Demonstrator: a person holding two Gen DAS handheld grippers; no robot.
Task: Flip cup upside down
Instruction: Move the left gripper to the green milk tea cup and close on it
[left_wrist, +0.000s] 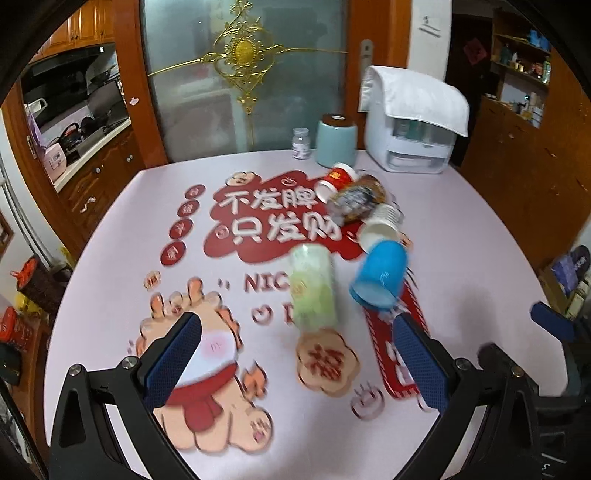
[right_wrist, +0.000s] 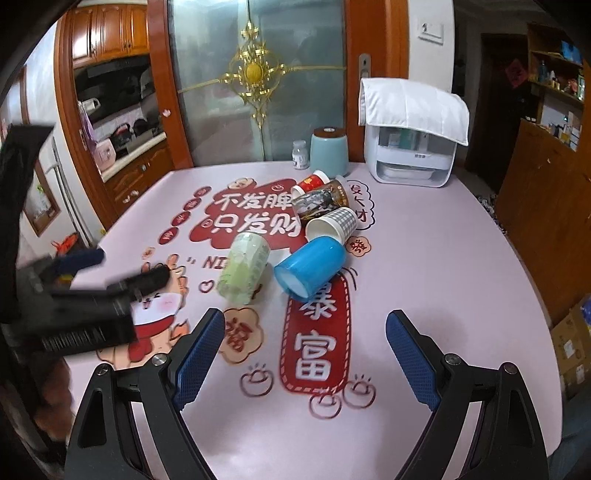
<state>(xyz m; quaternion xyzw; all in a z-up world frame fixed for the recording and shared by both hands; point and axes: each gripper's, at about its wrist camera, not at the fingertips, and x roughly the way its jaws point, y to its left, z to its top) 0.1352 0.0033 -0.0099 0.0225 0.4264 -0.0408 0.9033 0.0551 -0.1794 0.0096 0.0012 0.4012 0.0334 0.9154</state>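
Observation:
Several cups lie on their sides in a row on the pink table. Nearest is a pale green cup (left_wrist: 314, 288) (right_wrist: 243, 267), then a blue cup (left_wrist: 380, 275) (right_wrist: 312, 266), a white checked paper cup (left_wrist: 382, 225) (right_wrist: 332, 223), a dark printed cup (left_wrist: 356, 199) (right_wrist: 321, 201) and a red cup (left_wrist: 336, 181) (right_wrist: 310, 182). My left gripper (left_wrist: 295, 332) is open and empty, just short of the green cup; it also shows in the right wrist view (right_wrist: 122, 267). My right gripper (right_wrist: 304, 328) is open and empty, short of the blue cup.
At the table's back stand a teal canister (left_wrist: 336, 142) (right_wrist: 328, 151), a small jar (left_wrist: 301, 144) (right_wrist: 300, 155) and a white appliance under a cloth (left_wrist: 410, 122) (right_wrist: 412, 140). The tablecloth (left_wrist: 461, 240) (right_wrist: 443, 258) carries red printed decals. Cabinets surround the table.

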